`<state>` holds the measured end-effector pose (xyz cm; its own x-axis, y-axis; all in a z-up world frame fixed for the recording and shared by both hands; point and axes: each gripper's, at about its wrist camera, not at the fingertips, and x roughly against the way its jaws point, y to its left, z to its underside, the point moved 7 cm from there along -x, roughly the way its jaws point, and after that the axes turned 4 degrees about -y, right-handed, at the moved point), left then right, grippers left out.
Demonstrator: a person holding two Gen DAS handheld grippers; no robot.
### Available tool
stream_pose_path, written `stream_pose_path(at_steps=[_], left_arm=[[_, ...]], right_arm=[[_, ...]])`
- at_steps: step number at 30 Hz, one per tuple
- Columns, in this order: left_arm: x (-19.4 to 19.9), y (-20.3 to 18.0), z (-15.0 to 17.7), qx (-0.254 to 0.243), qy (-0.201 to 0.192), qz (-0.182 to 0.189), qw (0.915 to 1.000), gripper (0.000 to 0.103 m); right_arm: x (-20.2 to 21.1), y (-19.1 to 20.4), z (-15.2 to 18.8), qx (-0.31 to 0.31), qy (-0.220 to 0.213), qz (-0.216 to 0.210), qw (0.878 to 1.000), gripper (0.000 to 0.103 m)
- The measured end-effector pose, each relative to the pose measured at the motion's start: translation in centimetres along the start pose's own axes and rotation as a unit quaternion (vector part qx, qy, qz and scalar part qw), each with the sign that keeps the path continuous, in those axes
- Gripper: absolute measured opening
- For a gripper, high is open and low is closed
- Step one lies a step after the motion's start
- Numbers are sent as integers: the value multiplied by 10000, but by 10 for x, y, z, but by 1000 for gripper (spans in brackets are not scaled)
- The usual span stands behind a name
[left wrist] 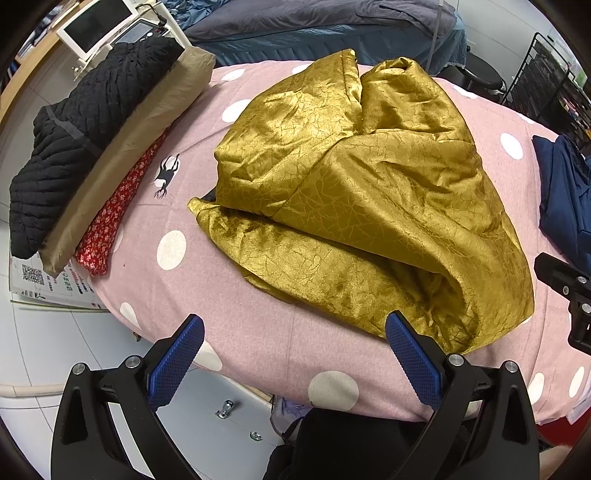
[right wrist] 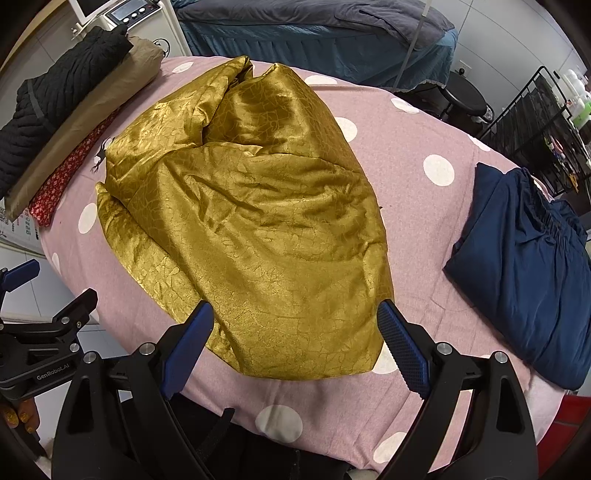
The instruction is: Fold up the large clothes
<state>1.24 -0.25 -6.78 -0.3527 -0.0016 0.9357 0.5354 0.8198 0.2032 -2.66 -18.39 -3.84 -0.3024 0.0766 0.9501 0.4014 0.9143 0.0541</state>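
A shiny gold garment lies loosely folded and rumpled on the pink polka-dot table cover. It also shows in the right wrist view. My left gripper is open and empty, hovering just short of the garment's near edge. My right gripper is open and empty, its jaws standing over the garment's near hem. The right gripper's body shows at the right edge of the left wrist view. The left gripper shows at the left edge of the right wrist view.
A stack of folded clothes, black, tan and red floral, lies at the table's left edge. A folded navy garment lies at the right. A bed, stool and wire rack stand beyond.
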Motion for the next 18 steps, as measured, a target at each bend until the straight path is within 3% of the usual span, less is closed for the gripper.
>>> stream_pose_path(at_steps=[18], left_arm=[[-2, -3, 0, -99, 66, -19, 9999, 96]], right_arm=[[-2, -1, 2, -80, 140, -110, 9998, 89]])
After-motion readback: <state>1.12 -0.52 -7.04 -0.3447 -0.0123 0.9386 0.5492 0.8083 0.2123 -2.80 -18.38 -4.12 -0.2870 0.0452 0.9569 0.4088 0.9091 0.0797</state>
